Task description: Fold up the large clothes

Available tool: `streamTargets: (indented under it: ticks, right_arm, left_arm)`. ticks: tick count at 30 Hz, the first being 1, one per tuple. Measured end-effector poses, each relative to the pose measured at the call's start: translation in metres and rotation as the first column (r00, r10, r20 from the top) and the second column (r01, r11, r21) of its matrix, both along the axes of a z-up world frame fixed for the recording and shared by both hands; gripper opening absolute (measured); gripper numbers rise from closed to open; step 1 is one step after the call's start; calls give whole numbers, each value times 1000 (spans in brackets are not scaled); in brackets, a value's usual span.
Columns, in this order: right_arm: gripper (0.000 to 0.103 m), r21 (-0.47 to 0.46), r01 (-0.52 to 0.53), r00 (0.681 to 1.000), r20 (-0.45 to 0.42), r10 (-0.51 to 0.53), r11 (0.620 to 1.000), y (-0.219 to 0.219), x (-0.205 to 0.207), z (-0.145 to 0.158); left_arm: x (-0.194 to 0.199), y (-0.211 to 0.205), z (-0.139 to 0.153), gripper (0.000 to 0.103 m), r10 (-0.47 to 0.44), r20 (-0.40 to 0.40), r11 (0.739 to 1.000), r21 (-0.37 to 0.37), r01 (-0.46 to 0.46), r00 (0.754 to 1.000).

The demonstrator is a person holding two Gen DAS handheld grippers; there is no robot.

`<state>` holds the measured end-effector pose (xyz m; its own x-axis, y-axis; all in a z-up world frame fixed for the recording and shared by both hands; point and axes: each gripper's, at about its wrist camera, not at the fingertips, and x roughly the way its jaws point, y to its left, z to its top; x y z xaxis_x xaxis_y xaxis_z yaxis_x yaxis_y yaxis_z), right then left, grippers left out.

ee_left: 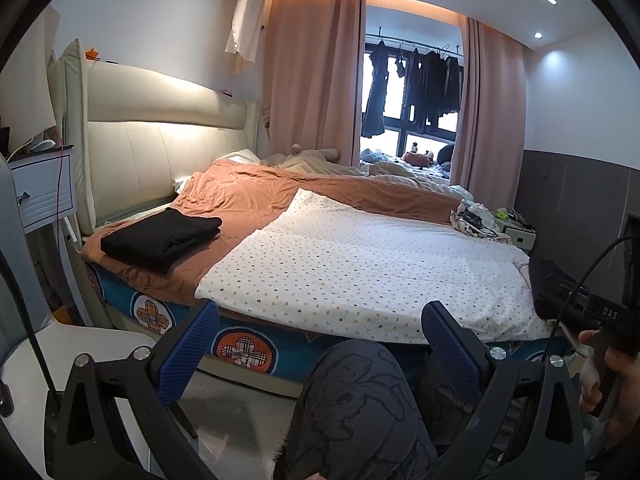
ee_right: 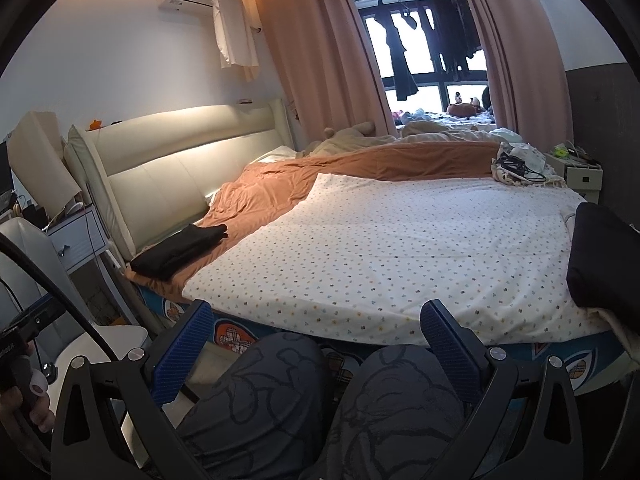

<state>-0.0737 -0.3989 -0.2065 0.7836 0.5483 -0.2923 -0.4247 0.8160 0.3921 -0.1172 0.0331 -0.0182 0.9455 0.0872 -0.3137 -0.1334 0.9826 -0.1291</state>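
Observation:
A folded black garment point(ee_left: 162, 236) lies on the orange sheet point(ee_left: 240, 200) at the left of the bed; it also shows in the right wrist view point(ee_right: 180, 250). Another dark garment point(ee_right: 604, 260) lies at the bed's right edge, partly cut off, and shows in the left wrist view point(ee_left: 548, 280). A white dotted sheet point(ee_left: 360, 264) covers the near part of the bed. My left gripper point(ee_left: 320, 344) is open and empty, held low in front of the bed over my knee. My right gripper point(ee_right: 316, 340) is open and empty, likewise above my knees.
A padded headboard point(ee_left: 160, 136) and a white nightstand point(ee_left: 40, 196) stand at the left. A pile of cloth and cables point(ee_left: 474, 216) lies at the bed's far right. Pink curtains point(ee_left: 312, 72) frame a window with hanging clothes. A white chair point(ee_left: 80, 344) stands at my left.

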Motion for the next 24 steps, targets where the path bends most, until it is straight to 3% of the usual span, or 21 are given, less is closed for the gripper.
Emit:
streamTargets:
  ticks: [24]
  right_arm:
    - [103,1,7,1000,3,-7,1000,-4,-1,-2]
  left_arm:
    - [-11,-6,7,103,-11,21,1000,15,11,1000]
